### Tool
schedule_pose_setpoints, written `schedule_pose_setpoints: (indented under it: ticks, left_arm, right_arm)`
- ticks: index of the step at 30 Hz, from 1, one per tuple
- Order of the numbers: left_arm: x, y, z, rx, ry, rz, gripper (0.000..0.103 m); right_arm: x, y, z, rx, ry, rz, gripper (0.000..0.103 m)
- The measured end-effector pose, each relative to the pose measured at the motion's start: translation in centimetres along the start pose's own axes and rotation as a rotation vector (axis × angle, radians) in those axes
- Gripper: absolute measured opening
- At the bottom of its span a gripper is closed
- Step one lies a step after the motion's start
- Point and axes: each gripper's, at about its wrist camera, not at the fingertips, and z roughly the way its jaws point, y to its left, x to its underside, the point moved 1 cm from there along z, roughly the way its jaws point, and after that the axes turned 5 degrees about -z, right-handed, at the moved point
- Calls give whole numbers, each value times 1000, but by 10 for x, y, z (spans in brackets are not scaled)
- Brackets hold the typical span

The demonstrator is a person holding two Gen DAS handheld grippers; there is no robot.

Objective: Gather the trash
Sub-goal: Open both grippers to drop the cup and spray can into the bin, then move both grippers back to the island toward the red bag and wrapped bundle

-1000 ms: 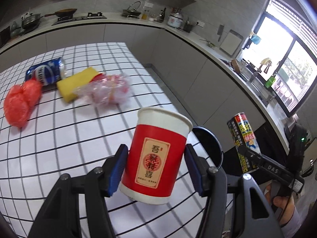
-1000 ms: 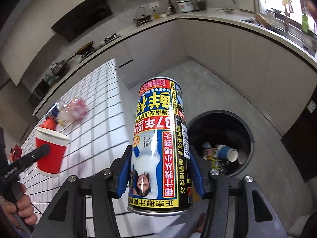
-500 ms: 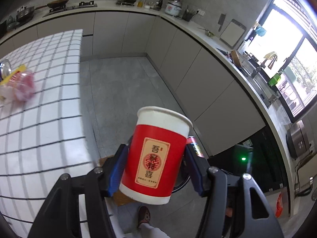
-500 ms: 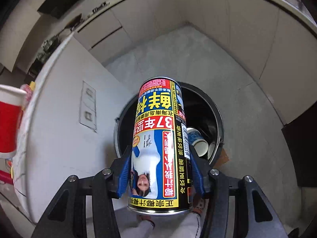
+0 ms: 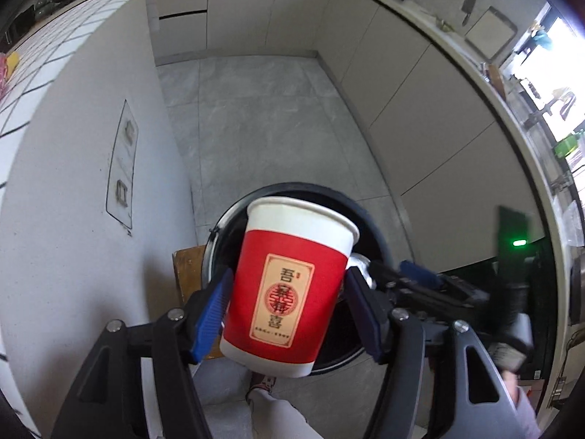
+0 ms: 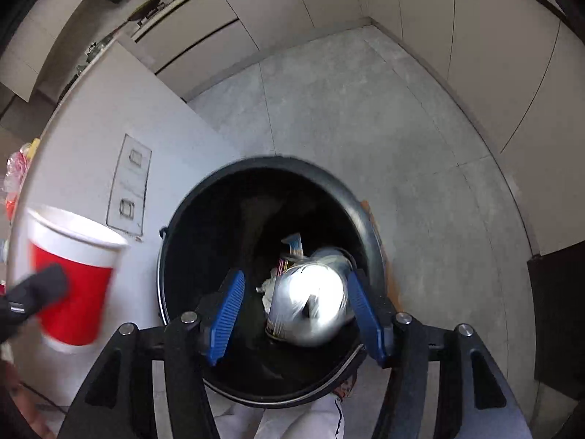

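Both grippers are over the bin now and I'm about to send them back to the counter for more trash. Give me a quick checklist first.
1. Can free of the right gripper: ok. The jaws have just been opening; the can is blurred, tipped end-on between the pads, dropping.
2. Can over the bin: ok, dark opening all around it.
3. Cup released by the left gripper: cannot tell. The jaws have just been opening and the cup is tilted, a gap on its right side.
4. Cup over the bin: ok, rim shows behind it.
5. Trash left on the counter: not ok, red and yellow items remain.
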Motion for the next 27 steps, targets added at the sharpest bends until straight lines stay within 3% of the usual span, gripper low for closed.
schedule_pose_setpoints:
  ticks: [5, 9, 18, 23, 27]
  left_arm:
    - [-1, -2, 6, -39, 44, -33, 73]
    - [-6, -6, -8, -34, 18, -29, 74]
    - [-4, 11, -84, 48, -81, -17, 74]
    - [-5, 33, -125, 108, -106, -18, 74]
    - [-2, 67, -155, 109, -149, 4, 75]
  right_arm:
    - [-6, -3, -35, 0, -69, -6, 61]
    - [-6, 3, -66, 16, -127, -27, 61]
    - [-1, 36, -94, 27, -183, -40, 61]
    - [5, 72, -103, 42, -206, -41, 61]
    - [5, 114, -121, 39, -250, -63, 63]
